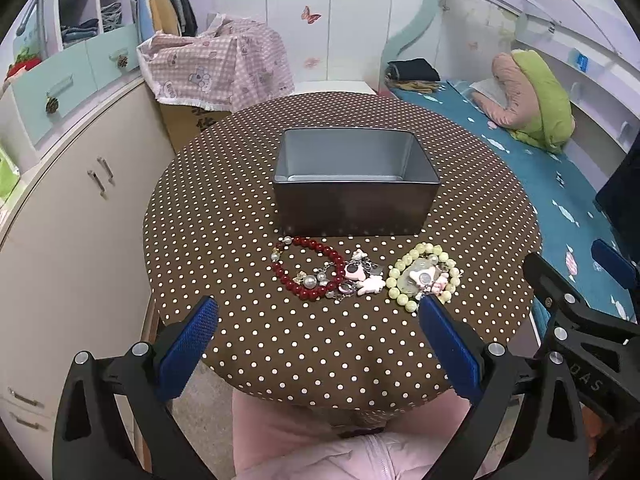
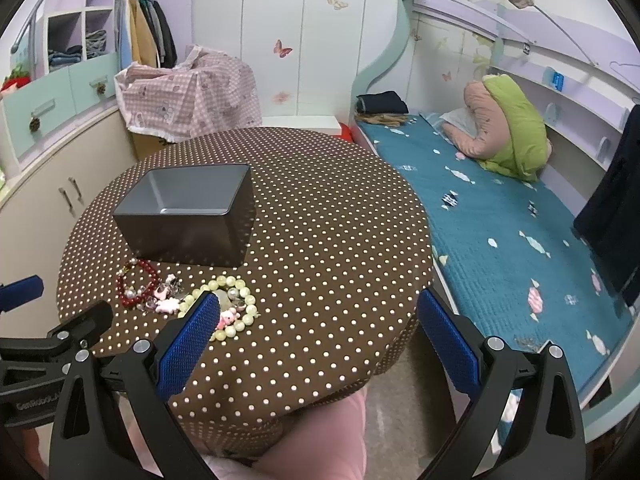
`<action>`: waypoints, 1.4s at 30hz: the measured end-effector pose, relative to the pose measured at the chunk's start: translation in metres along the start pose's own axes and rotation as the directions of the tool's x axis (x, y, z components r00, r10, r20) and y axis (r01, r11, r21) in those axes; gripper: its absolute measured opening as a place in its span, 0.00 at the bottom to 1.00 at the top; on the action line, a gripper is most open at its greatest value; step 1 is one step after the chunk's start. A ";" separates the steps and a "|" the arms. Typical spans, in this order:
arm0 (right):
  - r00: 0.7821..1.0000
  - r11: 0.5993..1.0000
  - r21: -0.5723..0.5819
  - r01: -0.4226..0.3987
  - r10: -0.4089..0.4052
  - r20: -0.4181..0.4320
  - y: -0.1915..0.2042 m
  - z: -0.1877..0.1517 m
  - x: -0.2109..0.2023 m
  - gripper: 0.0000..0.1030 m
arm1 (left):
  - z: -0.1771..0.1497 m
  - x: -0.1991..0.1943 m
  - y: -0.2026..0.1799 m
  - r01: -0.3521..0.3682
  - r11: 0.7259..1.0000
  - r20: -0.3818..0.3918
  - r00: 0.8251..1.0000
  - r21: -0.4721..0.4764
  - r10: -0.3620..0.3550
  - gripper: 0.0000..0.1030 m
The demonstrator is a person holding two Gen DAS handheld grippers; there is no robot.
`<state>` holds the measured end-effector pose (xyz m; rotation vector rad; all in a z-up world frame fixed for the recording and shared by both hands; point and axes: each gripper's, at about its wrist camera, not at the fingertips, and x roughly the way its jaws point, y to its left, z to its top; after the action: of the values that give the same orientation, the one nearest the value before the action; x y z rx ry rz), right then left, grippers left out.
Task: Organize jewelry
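Jewelry sits in 2 clusters on the round polka-dot table (image 1: 240, 240), lower centre of the left wrist view, just in front of the grey metal box (image 1: 354, 184). Red bead bracelet (image 1: 308, 268) lies on the left, pale green bead bracelet (image 1: 424, 276) on the right, pink and white charms (image 1: 362, 276) between them, touching both. Box is uncovered and looks empty, standing near mid-table.

Left gripper (image 1: 318, 338) has its jaws spread wide, nothing between them, hovering over the near table edge. Both bracelets lie just beyond its fingertips; the right blue pad (image 1: 450, 344) overlaps the near edge of the green bracelet in frame, contact unclear.

Right gripper (image 2: 318, 336) also has jaws spread wide and holds nothing. In the right wrist view the jewelry is at lower left: the green bracelet (image 2: 236, 308) is partly hidden behind the left blue pad (image 2: 188, 344), the red bracelet (image 2: 138, 284) further left, the box (image 2: 188, 216) above them at centre left. Right pad hangs off the table edge, toward the blue bed (image 2: 500, 220).
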<state>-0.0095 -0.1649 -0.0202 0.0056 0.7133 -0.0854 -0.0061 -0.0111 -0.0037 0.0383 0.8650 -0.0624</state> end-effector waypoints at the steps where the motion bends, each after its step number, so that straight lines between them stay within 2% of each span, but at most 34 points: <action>1: 1.000 1.000 0.002 -0.003 0.003 0.000 -0.001 0.000 0.000 0.93 | -0.001 -0.001 0.000 0.001 1.000 0.003 1.000 0.000 -0.001 0.93; 20: 0.999 0.999 0.007 -0.037 0.037 -0.015 -0.003 -0.004 0.002 0.93 | 0.006 0.000 0.003 0.002 1.000 0.001 1.000 -0.011 -0.002 0.93; 42: 0.999 0.999 0.020 -0.034 0.034 -0.024 -0.007 -0.009 0.003 0.93 | 0.005 0.003 0.003 0.008 1.000 -0.006 1.000 -0.004 -0.008 0.93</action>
<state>-0.0139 -0.1715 -0.0283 0.0371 0.7368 -0.0595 0.0001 -0.0090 -0.0029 0.0312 0.8713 -0.0683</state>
